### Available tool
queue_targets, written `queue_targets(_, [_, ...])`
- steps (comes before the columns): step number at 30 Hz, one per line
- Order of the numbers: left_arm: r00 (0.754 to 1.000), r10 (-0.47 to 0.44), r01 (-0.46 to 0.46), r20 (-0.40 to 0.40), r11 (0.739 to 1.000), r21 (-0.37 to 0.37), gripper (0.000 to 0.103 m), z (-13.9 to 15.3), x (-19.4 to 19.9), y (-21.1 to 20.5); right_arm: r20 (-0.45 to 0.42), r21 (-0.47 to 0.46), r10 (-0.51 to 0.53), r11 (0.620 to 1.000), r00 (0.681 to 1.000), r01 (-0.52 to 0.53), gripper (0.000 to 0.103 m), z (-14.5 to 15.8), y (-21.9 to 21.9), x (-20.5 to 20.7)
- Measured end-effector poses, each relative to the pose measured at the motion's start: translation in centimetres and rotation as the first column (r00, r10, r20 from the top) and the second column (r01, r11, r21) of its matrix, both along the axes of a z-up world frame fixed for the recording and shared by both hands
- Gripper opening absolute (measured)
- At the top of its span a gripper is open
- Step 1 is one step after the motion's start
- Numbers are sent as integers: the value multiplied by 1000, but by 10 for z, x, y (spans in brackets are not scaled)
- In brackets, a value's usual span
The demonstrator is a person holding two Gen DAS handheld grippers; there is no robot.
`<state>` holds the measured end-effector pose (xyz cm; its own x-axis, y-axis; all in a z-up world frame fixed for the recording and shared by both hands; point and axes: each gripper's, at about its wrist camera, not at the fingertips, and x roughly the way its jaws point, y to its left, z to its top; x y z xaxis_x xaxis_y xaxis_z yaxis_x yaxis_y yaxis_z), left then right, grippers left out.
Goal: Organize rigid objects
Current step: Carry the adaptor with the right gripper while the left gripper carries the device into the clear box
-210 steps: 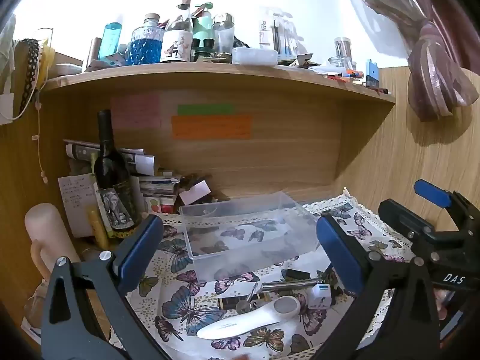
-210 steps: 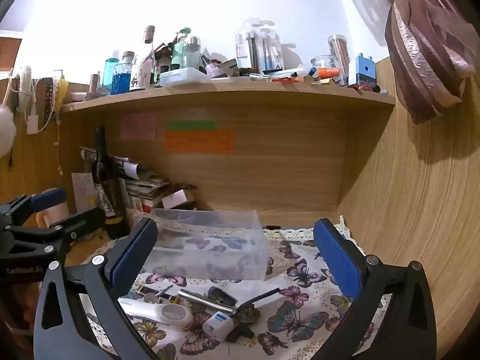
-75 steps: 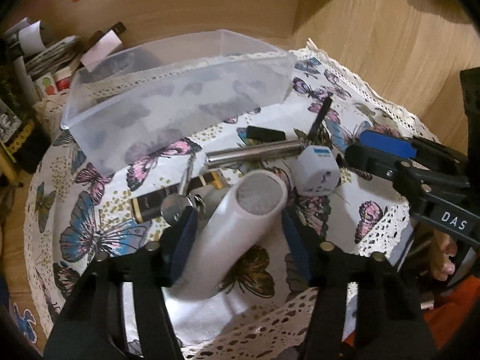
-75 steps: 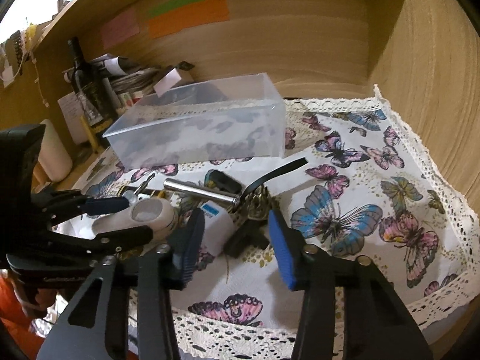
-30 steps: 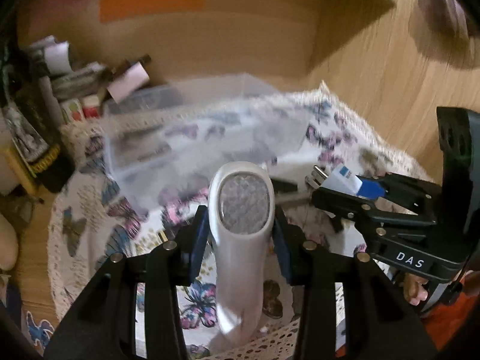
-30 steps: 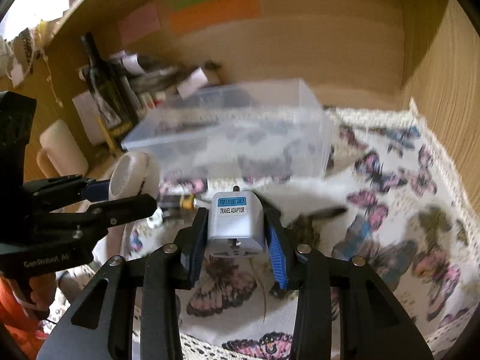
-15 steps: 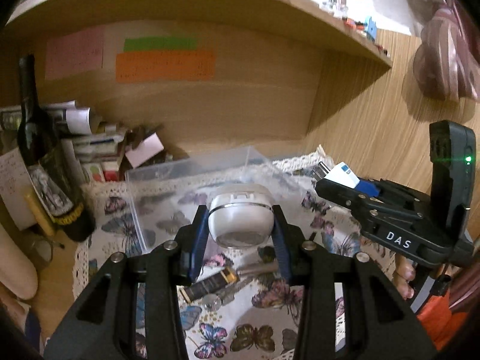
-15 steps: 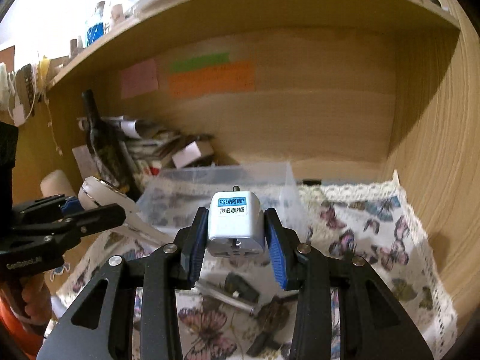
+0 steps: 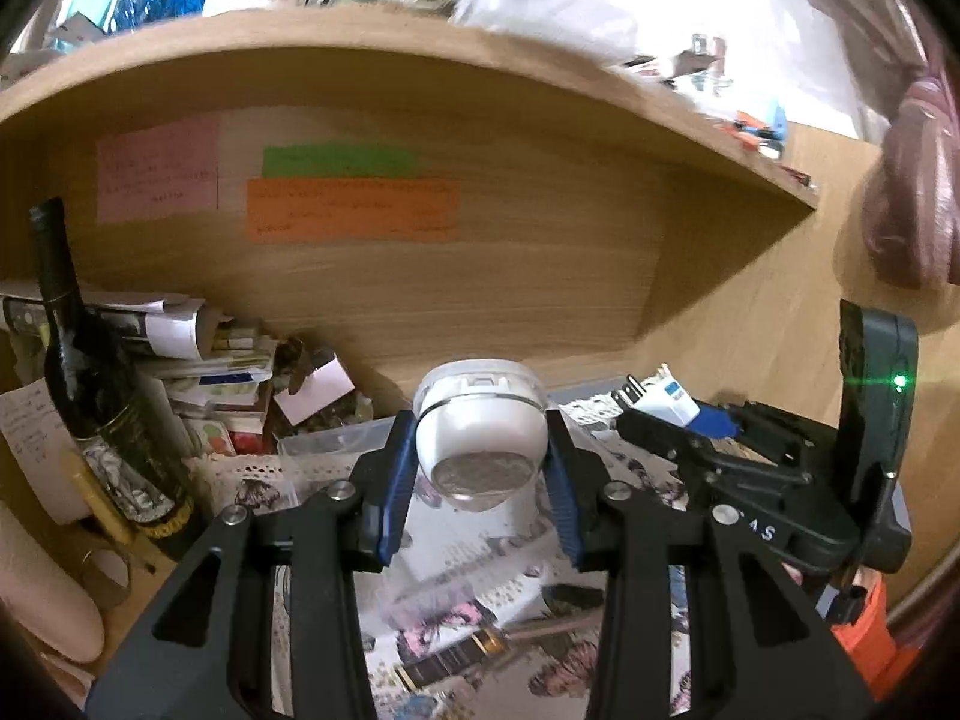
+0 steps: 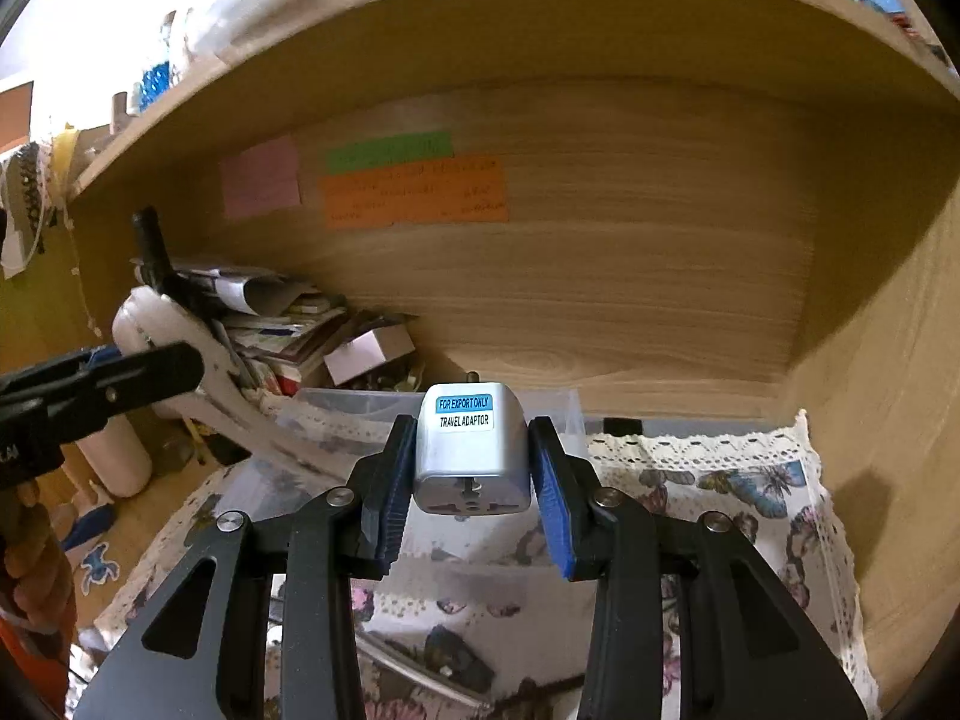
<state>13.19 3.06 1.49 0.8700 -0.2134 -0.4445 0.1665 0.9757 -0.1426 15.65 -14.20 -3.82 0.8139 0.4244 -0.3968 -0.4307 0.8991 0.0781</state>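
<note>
My left gripper (image 9: 480, 468) is shut on a white handheld device (image 9: 480, 438), its rounded head with the grey mesh face turned towards the camera. It hangs in the air in front of the clear plastic box (image 9: 327, 444). My right gripper (image 10: 474, 468) is shut on a silver-white travel adaptor (image 10: 471, 456) with a blue label, held above the near wall of the clear box (image 10: 360, 408). In the left wrist view the right gripper (image 9: 642, 420) carries the adaptor (image 9: 666, 402) at the right. In the right wrist view the left gripper (image 10: 180, 369) holds the white device (image 10: 180, 330) at the left.
A butterfly cloth (image 10: 750, 492) with a lace edge covers the desk. A dark wine bottle (image 9: 90, 372) and stacked papers (image 9: 210, 354) stand at the back left. A wooden shelf (image 9: 420, 60) runs overhead, a wooden wall (image 10: 888, 360) at right. A dark gold-banded tube (image 9: 456, 657) lies on the cloth.
Both grippers have risen with the device and the adaptor still gripped. The views have tipped upward, so the desk has sunk low and the shelf fills the top.
</note>
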Motion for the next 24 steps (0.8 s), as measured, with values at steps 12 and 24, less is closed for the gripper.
queue_targets(12, [983, 37, -37, -177, 999, 8, 40, -68, 60, 21, -176, -103, 15, 994, 984, -33, 34, -52, 27, 61])
queue_targets(24, [951, 46, -29, -305, 998, 60, 39, -114, 69, 24, -273, -139, 32, 988, 961, -72, 34, -82, 43, 82])
